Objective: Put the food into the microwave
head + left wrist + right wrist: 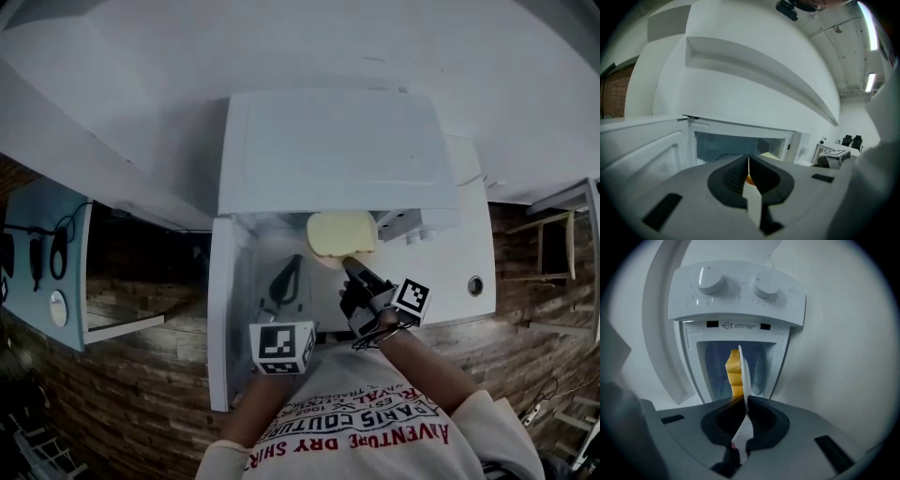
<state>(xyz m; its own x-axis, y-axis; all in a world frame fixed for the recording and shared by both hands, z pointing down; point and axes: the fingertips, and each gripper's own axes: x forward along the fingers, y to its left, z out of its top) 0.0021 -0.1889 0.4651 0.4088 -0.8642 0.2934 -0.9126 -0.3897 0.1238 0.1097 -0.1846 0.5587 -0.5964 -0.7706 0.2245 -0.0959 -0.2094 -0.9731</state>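
- Right tongs (743,401): clamped on the near rim of the plate (745,373). The rim is thin and seen edge-on, so the jaws are almost together.
- These tongs lie on their side, so the knobs (710,281) appear on top in the right gripper view. Judged reason: the jaws bite the rim from above and below, the plate rides level and the food (734,373) stays put.
- Holding the near rim leaves the far side free to go in first.
- Plate is at the mouth of the microwave (337,150). Whether it touches the cavity floor cannot be told, so I judge it not yet set down.
- Left tongs (748,161): jaws together, with a thin white sliver in the seam that I cannot identify. They sit low at the opening, left of the plate and apart from it.
- Door (230,309) stands open to the left, leaving the opening free.
- Risk: a one-sided grip, so the plate may droop.
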